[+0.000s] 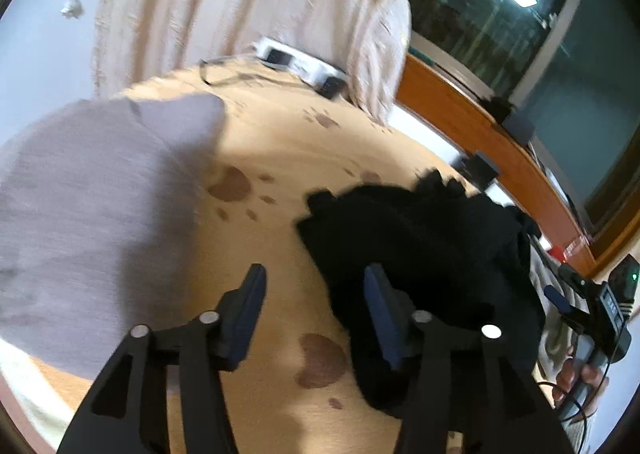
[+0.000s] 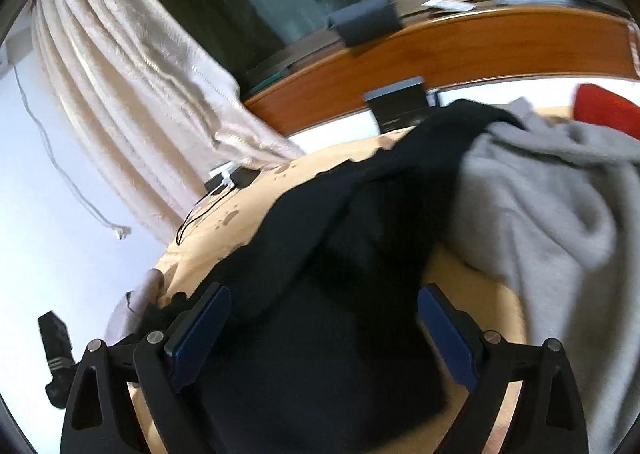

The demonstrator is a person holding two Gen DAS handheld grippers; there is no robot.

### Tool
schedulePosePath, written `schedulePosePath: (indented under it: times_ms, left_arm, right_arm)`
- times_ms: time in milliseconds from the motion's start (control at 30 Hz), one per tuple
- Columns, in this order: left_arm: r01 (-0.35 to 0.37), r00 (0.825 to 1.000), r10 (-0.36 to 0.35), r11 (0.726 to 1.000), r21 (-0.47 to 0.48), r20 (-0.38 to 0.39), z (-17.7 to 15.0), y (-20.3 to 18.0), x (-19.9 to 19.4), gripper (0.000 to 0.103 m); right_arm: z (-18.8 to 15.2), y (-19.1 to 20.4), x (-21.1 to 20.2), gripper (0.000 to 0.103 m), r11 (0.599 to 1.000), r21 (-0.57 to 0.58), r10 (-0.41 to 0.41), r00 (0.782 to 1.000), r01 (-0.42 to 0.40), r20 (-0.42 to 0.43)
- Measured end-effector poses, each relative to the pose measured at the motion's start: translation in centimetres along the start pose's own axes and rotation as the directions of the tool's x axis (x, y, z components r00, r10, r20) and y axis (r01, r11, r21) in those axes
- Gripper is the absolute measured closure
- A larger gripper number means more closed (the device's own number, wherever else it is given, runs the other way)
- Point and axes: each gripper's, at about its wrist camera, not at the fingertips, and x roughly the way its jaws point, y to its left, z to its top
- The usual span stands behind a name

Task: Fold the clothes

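Observation:
A black garment (image 1: 420, 254) lies crumpled on the tan paw-print blanket (image 1: 280, 142). My left gripper (image 1: 316, 294) hangs open above the blanket, its right finger over the black garment's left edge and nothing pressed between the pads. A folded pale lilac garment (image 1: 92, 214) lies to its left. In the right wrist view the black garment (image 2: 320, 254) stretches away under my right gripper (image 2: 324, 314), whose blue pads stand wide open on either side of the cloth without pressing it. A grey garment (image 2: 560, 214) is heaped to the right, partly under the black one.
A cream curtain (image 1: 248, 2) hangs at the back beside a dark window (image 1: 500, 14) with a wooden sill (image 1: 480, 134). A white power strip with plugs (image 1: 300, 62) sits at the blanket's far edge. A red item (image 2: 608, 110) lies far right. A person's hand (image 1: 576, 374) shows at right.

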Motion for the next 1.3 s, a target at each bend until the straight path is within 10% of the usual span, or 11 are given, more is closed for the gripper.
schedulePosePath:
  times_ms: [133,267,600,767,900,1033,1300]
  left_arm:
    - [-0.05,0.998,0.047,0.996,0.071,0.033,1.0,-1.1,-0.9,0.028]
    - [0.052,0.998,-0.044,0.965,0.256,-0.037,0.7,-6.6,0.4,0.022]
    - [0.182,0.972,-0.052,0.784,0.593,-0.23,-0.8,-18.0,9.5,0.018]
    - [0.199,0.94,0.002,0.809,0.554,-0.341,0.1,-17.8,14.1,0.018]
    - [0.156,0.95,0.018,0.836,0.526,-0.312,0.9,-17.2,15.1,0.021]
    - [0.132,0.956,-0.003,0.898,0.42,-0.294,2.5,-15.5,15.2,0.086]
    - [0.152,0.977,-0.112,0.963,0.222,-0.182,5.3,-11.5,10.0,0.091]
  right_arm:
    - [1.1,0.5,2.0,0.006,0.998,0.05,0.038,0.999,-0.037,-0.018]
    - [0.7,-0.7,2.8,0.006,0.992,0.124,0.025,1.0,-0.025,-0.004]
    - [0.1,-4.6,0.6,0.006,0.981,0.184,-0.078,0.993,0.06,0.088]
    - [0.4,-6.7,-0.4,0.006,0.965,0.256,-0.095,0.989,0.064,0.112]
    - [0.5,-6.7,-0.4,0.006,0.966,0.252,-0.091,0.989,0.06,0.117]
    - [0.5,-5.8,-0.4,0.006,0.976,0.202,-0.108,0.986,0.081,0.127]
    - [0.4,-4.0,-1.1,0.006,0.984,0.111,-0.156,0.971,0.137,0.18]
